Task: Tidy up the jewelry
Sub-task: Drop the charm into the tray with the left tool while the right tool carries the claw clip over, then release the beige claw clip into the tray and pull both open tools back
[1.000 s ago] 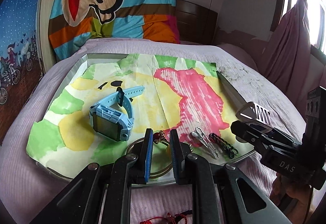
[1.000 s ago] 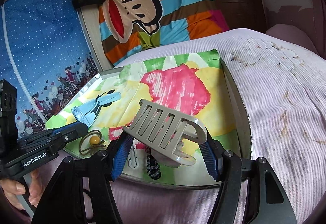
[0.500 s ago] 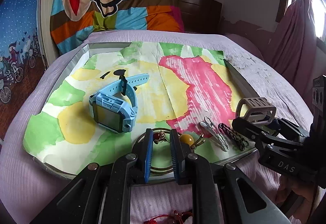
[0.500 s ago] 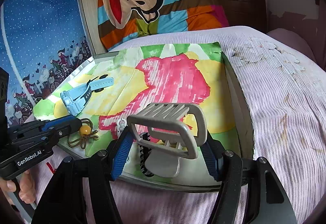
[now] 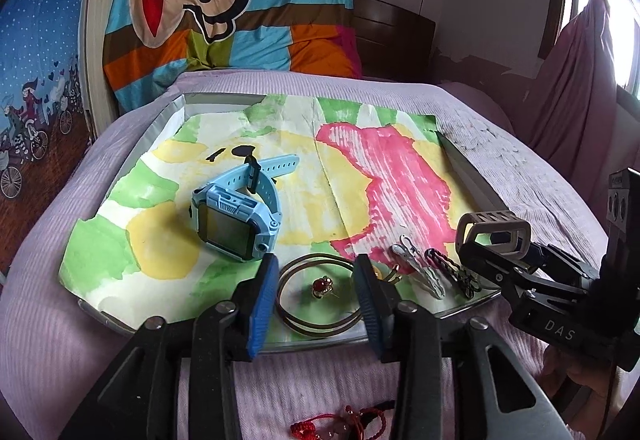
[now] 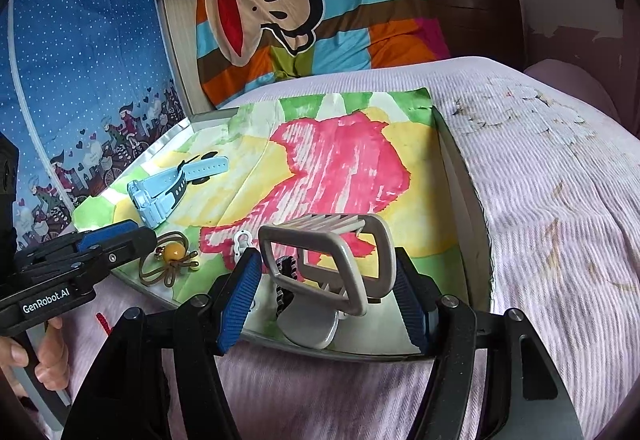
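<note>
Two tools over the near edge of the shallow metal tray (image 5: 472, 175) with its painted paper liner, which sits on the bed.

Right tool (image 6: 326, 280): closed on a grey slotted plastic hair claw clip (image 6: 328, 260), pads pressing its two sides. Clip held at the tray's near right corner, low over it; contact with the tray cannot be told. Its broad grey tab points back toward the tool.

Left tool (image 5: 316, 300): spread wide, holding nothing. Jaws straddle a thin bronze-coloured wire bangle (image 5: 316, 296) lying flat at the tray's near edge, with a small red-stone ring (image 5: 322, 286) inside the hoop.

Light blue plastic smartwatch (image 5: 236, 215) lies left of tray centre. Silver hair clip (image 5: 420, 272) and dark patterned hair clip (image 5: 452, 272) lie side by side between bangle and claw clip, long axes running away from the tools.

Judgement: the bangle sits directly ahead of the left tool, so the left is the nearer; a short forward-down closure would take it.
</note>
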The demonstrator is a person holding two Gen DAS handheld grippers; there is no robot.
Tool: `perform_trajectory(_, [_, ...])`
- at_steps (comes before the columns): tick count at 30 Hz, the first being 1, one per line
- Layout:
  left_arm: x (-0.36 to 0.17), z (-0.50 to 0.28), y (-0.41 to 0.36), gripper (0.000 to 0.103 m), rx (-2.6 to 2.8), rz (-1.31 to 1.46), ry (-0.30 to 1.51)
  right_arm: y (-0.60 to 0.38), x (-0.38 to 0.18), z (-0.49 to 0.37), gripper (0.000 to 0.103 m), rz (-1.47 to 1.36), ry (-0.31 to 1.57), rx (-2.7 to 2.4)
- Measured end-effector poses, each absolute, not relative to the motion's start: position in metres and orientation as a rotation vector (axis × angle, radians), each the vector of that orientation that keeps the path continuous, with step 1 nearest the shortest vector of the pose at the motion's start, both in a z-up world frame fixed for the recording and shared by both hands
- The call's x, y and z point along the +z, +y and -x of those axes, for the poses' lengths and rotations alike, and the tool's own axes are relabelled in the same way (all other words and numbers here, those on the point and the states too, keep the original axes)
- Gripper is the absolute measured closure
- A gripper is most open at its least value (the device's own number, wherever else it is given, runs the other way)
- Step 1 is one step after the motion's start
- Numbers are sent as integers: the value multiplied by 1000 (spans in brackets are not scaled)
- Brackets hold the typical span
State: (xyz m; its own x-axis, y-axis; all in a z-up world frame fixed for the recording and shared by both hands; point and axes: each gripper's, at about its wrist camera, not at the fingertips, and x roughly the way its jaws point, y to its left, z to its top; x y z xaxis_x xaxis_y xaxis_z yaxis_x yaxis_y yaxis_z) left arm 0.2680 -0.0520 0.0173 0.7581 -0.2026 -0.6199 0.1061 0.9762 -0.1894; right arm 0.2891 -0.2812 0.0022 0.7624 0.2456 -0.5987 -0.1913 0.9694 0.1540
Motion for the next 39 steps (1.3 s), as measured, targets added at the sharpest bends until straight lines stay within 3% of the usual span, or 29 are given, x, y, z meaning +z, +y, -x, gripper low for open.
perform_trajectory(4, [20, -262, -44, 53, -170, 180, 659, -290, 4, -279, 36, -112, 614, 237])
perform_trajectory(7, [23, -256, -37, 39, -168, 212, 626, -295, 8, -270, 32, -130, 570, 230])
perform_trajectory(14, [32, -236, -25, 8, -129, 232, 528, -301, 19, -249, 12, -140, 475, 215])
perform_trajectory(18, [38, -223, -20, 0, -102, 226, 471, -303, 25, -237, 4, -149, 427, 201])
perform_trajectory(39, [44, -160, 1, 0, -62, 204, 351, -294, 47, -170, 1, -125, 294, 224])
